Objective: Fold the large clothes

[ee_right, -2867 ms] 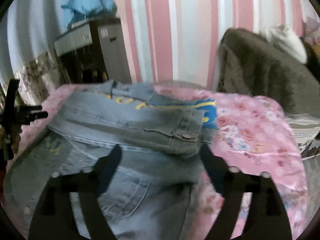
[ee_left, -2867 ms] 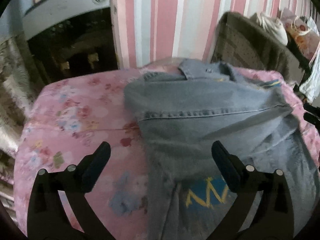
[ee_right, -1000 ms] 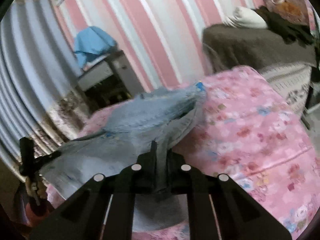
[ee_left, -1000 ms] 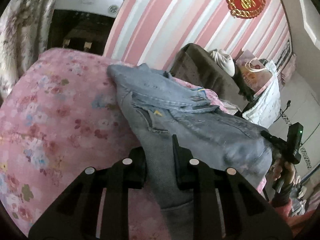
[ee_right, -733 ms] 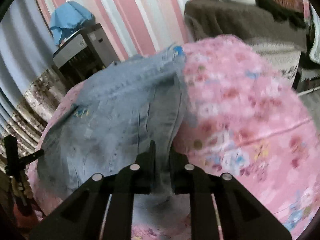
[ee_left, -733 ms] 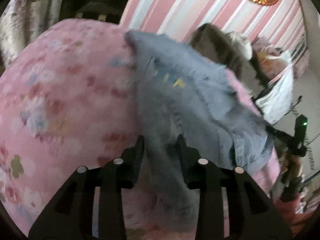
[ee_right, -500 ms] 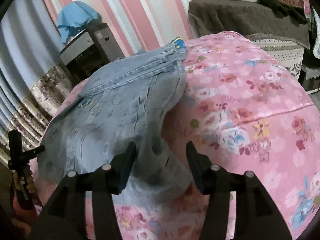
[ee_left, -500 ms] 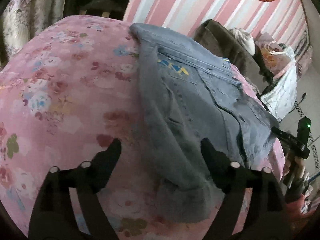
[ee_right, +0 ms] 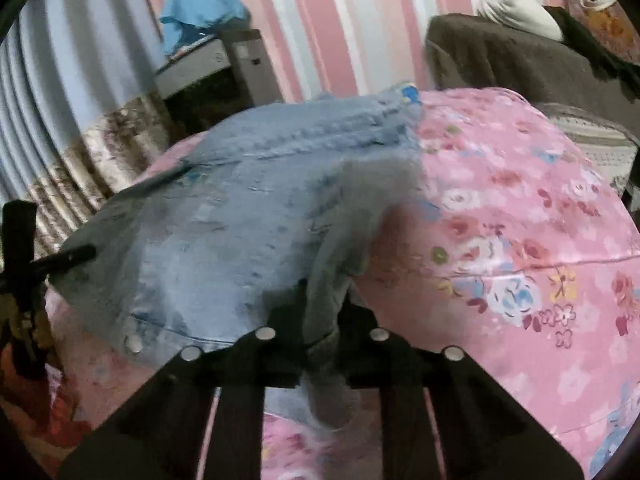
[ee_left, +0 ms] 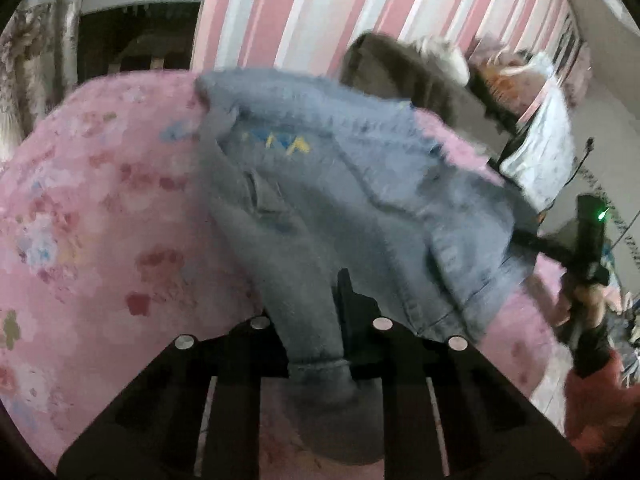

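Note:
A blue denim jacket with yellow and blue lettering lies spread on the pink floral bed cover. My left gripper has its jaws closing, and they pinch the near sleeve, whose cuff hangs toward the camera. In the right wrist view the jacket covers the left part of the bed cover. My right gripper is closing too, its jaws pressed on the other sleeve. Each gripper appears at the edge of the other's view, the left one as a dark shape.
A brown-covered piece of furniture with a white bundle on top stands behind the bed. A dark cabinet with a blue cloth stands by the striped wall. A hand and red sleeve hold the other gripper at the bed's right edge.
Both grippers held jacket fabric a second ago, stood open half a second ago with the jacket laid flat, and now pinch a sleeve each. Both have sunk toward the bed.

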A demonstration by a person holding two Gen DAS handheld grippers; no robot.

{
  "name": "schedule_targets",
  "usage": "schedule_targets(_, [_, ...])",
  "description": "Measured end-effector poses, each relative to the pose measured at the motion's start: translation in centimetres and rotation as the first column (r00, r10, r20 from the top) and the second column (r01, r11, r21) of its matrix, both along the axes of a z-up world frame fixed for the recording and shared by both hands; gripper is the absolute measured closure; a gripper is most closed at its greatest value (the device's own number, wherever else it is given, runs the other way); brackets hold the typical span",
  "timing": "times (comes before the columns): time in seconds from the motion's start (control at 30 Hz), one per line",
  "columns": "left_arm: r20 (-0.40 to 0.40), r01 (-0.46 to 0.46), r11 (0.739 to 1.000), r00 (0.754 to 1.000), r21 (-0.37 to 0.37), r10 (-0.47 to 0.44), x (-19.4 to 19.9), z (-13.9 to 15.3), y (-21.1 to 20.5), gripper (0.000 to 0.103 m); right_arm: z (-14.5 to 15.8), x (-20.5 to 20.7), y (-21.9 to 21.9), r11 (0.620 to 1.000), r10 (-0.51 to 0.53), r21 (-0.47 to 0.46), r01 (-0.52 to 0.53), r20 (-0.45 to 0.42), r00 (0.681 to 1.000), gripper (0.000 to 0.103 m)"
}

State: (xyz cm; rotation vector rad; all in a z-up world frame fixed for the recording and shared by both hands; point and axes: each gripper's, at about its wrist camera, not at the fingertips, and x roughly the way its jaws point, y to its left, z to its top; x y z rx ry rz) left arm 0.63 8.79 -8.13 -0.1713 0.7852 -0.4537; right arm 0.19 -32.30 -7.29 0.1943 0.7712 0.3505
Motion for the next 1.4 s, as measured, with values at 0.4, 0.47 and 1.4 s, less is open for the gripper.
schedule_targets(0.4, [0.104,-0.03,0.984,0.993,-0.174,0.048,-2.8,6.7,4.5,0.094,7.4,-4.8,-2.1,0.975,0.018,0.217,-0.049,0.142,0.99,0.093])
schedule_targets(0.47, [0.101,-0.03,0.984,0.994,-0.174,0.048,-2.3,6.7,4.3,0.094,7.4,-4.3,-2.2,0.971,0.011,0.235,-0.044,0.141,0.99,0.093])
schedule_targets(1.4, [0.089,-0.078,0.984,0.994,0.158,0.064,26.3,9.4,-1.0,0.094,9.8,22.8,0.1,0.982,-0.162,-0.084,0.167,0.061,0.985,0.093])
